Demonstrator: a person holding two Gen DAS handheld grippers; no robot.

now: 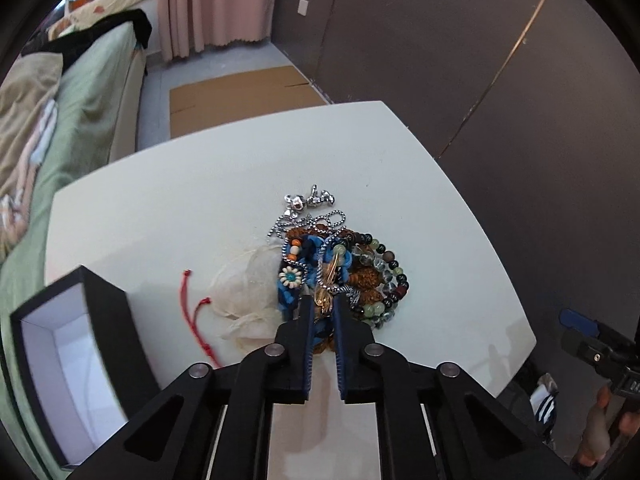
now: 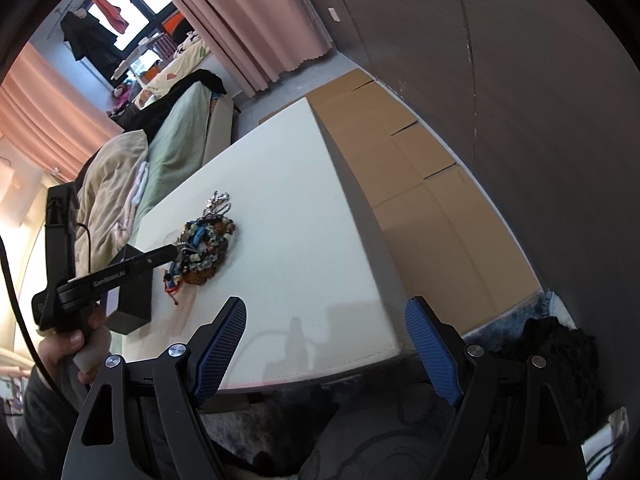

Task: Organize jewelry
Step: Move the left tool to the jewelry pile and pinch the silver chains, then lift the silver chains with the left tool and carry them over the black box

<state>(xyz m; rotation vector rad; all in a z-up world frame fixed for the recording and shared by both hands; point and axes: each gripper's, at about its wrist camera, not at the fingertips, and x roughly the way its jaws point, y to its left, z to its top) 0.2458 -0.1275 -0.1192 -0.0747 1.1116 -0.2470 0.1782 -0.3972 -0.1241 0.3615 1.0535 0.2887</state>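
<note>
A tangled pile of jewelry [image 1: 340, 264] lies on the white table [image 1: 200, 200]: bead bracelets, a silver chain, blue cord, a flower charm. My left gripper [image 1: 323, 304] is down in the pile's near side, its jaws nearly closed around a gold and silver chain piece [image 1: 326, 284]. In the right wrist view the left gripper [image 2: 176, 250] reaches into the pile [image 2: 204, 244]. My right gripper [image 2: 324, 320] is open and empty, held off the table's near edge. An open black box [image 1: 68, 344] with a white inside stands left of the pile.
A red string [image 1: 196, 320] and a sheer white pouch [image 1: 248, 292] lie left of the pile. A bed with green sheets [image 1: 80, 100] stands beyond the table's left side. Flattened cardboard [image 2: 420, 168] lies on the floor along the dark wall.
</note>
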